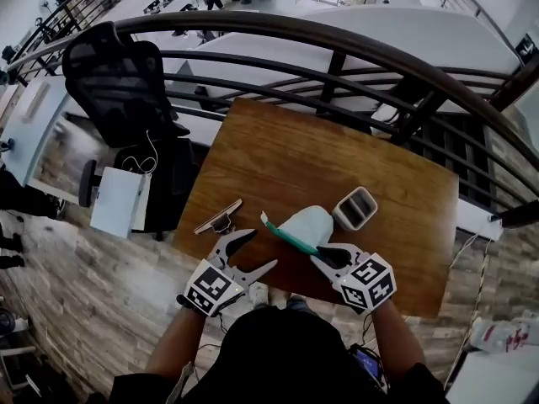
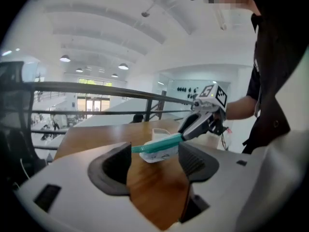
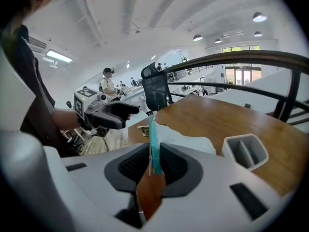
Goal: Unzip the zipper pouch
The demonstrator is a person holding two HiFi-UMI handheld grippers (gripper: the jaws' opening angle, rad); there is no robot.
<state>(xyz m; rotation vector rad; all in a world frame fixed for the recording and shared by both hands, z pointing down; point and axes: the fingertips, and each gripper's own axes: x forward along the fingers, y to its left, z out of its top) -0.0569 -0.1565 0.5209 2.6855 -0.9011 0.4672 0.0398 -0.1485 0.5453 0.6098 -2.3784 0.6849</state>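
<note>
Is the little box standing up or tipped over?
Standing up: the box sits on the table, its open top facing up.

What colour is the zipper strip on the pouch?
The zipper strip is teal green, on a white pouch. It shows best in the right gripper view.

- No word, number or brand name can be read in any view.
- The left gripper and the right gripper each bear square black-and-white marker patterns. These are coded blocks, not letters or digits.
- The white side of the zipper pouch shows faint grey print, too small to read.
- A dark sign at the upper right of the head view carries a pale mark, too blurred to read.
</note>
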